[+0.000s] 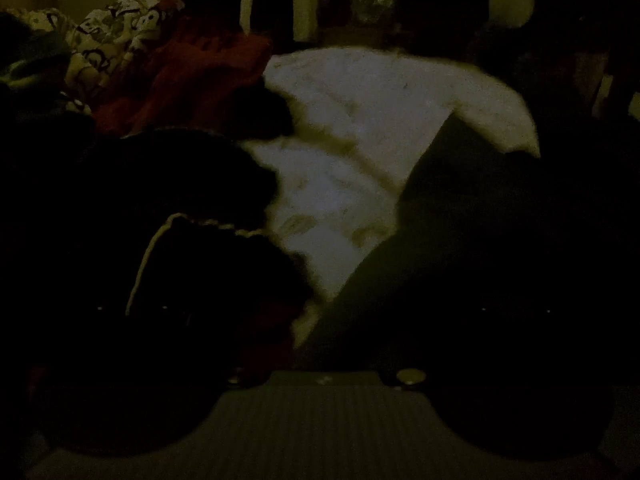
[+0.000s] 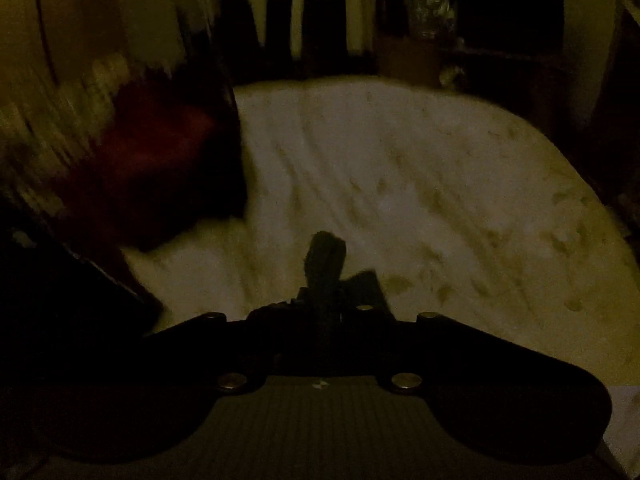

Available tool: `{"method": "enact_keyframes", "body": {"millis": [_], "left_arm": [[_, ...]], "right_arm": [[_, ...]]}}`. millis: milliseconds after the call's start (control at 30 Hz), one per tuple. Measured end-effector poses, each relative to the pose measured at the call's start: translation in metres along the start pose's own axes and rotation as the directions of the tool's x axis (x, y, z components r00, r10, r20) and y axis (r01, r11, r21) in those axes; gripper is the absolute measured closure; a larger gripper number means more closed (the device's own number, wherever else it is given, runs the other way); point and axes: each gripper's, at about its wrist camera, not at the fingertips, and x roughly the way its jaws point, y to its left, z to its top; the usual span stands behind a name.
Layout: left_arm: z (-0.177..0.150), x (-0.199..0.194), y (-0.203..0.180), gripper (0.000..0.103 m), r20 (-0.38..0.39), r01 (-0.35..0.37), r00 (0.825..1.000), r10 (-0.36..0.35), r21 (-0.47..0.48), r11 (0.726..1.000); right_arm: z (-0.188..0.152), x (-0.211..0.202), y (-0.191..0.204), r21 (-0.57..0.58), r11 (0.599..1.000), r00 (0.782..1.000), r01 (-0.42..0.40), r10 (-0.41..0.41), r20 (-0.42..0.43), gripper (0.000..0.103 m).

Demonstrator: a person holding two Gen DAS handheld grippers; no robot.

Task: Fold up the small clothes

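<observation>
The scene is very dark. In the left wrist view a black garment [image 1: 160,220] with a pale cord trim lies bunched at the left on a white patterned sheet [image 1: 360,120]. A red garment [image 1: 192,76] sits behind it. A broad dark shape [image 1: 480,220] covers the right side. Of my left gripper only the ribbed mount [image 1: 320,420] shows; its fingers are lost in the dark. In the right wrist view my right gripper [image 2: 325,250] hovers over the sheet [image 2: 400,180], fingers pressed together. I make out nothing between them. The red garment [image 2: 152,160] is a blur to its left.
A pale cartoon-print cloth [image 1: 120,28] is heaped at the far left behind the red garment. Dark furniture and light vertical strips [image 2: 296,8] stand beyond the sheet's far edge. A dark slab [image 2: 60,300] lies at the lower left of the right wrist view.
</observation>
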Motion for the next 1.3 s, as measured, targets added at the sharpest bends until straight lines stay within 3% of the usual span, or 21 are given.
{"method": "enact_keyframes", "body": {"millis": [67,133,233,300,367,400,467,500,567,667,733,833,900,967,1000,1067,1133,1200,1300], "left_arm": [[0.005,-0.008,-0.006,0.000,0.024,0.051,0.998,-0.051,-0.002,0.999],[0.007,-0.009,-0.025,0.000,0.014,0.064,0.998,-0.066,0.073,0.995],[0.000,-0.004,-0.061,0.000,-0.021,0.048,0.999,-0.044,0.221,0.974],[-0.002,-0.002,-0.079,0.000,-0.052,0.086,0.996,-0.075,0.271,0.959],[-0.001,-0.002,-0.093,0.000,-0.092,0.203,0.978,-0.185,0.255,0.945],[0.001,-0.002,-0.097,0.000,-0.102,0.273,0.961,-0.256,0.219,0.937],[0.007,0.005,-0.105,0.000,-0.116,0.337,0.940,-0.321,0.163,0.927],[0.011,0.010,-0.110,0.000,-0.100,0.314,0.948,-0.301,0.156,0.937],[0.022,0.027,-0.118,0.000,-0.072,0.186,0.982,-0.177,0.148,0.971],[0.031,0.038,-0.114,0.000,-0.008,0.058,0.998,-0.057,0.122,0.991],[0.033,0.042,-0.110,0.000,0.039,-0.032,0.999,0.028,0.110,0.993],[0.030,0.047,-0.103,0.000,0.044,-0.102,0.994,0.099,0.077,0.992],[0.022,0.057,-0.103,0.000,0.014,-0.148,0.989,0.147,0.120,0.982],[0.011,0.072,-0.103,0.000,-0.041,-0.145,0.987,0.154,0.162,0.976],[0.008,0.079,-0.102,0.000,-0.087,-0.136,0.984,0.153,0.172,0.976],[0.007,0.082,-0.098,0.000,-0.103,-0.114,0.986,0.130,0.154,0.982],[0.010,0.079,-0.094,0.000,-0.125,-0.084,0.987,0.101,0.138,0.987],[0.013,0.076,-0.089,0.000,-0.166,-0.041,0.984,0.065,0.145,0.989],[0.008,0.058,-0.078,0.000,-0.264,0.068,0.964,-0.022,0.168,0.983]], "right_arm": [[0.000,-0.047,-0.023,0.108,0.987,0.991,-0.120,0.112,0.073,0.087],[-0.005,-0.093,-0.043,0.155,0.970,0.977,-0.186,0.167,0.130,0.087],[-0.018,-0.154,-0.070,0.181,0.967,0.966,-0.179,0.137,0.221,0.086],[-0.025,-0.184,-0.087,0.223,0.955,0.957,-0.197,0.137,0.257,0.086],[-0.031,-0.206,-0.103,0.244,0.947,0.951,-0.207,0.136,0.278,0.086],[-0.035,-0.217,-0.108,0.240,0.950,0.948,-0.202,0.128,0.290,0.086],[-0.039,-0.226,-0.115,0.238,0.947,0.942,-0.216,0.138,0.306,0.086],[-0.040,-0.226,-0.116,0.240,0.943,0.941,-0.231,0.153,0.303,0.086],[-0.045,-0.233,-0.117,0.235,0.940,0.934,-0.248,0.168,0.314,0.086],[-0.058,-0.246,-0.115,0.220,0.936,0.921,-0.274,0.190,0.339,0.086],[-0.066,-0.254,-0.116,0.201,0.941,0.916,-0.273,0.190,0.352,0.087],[-0.088,-0.252,-0.122,0.209,0.945,0.932,-0.250,0.177,0.315,0.088],[-0.113,-0.235,-0.127,0.239,0.949,0.959,-0.204,0.145,0.243,0.088],[-0.139,-0.215,-0.132,0.264,0.949,0.977,-0.173,0.132,0.167,0.089],[-0.155,-0.205,-0.136,0.295,0.943,0.984,-0.154,0.118,0.135,0.089],[-0.181,-0.184,-0.145,0.340,0.933,0.993,-0.117,0.106,0.052,0.089],[-0.200,-0.165,-0.155,0.411,0.904,0.988,-0.115,0.145,-0.042,0.089],[-0.212,-0.160,-0.159,0.453,0.885,0.986,-0.108,0.154,-0.066,0.089],[-0.206,-0.167,-0.167,0.528,0.840,0.977,-0.125,0.195,-0.080,0.075]]}}
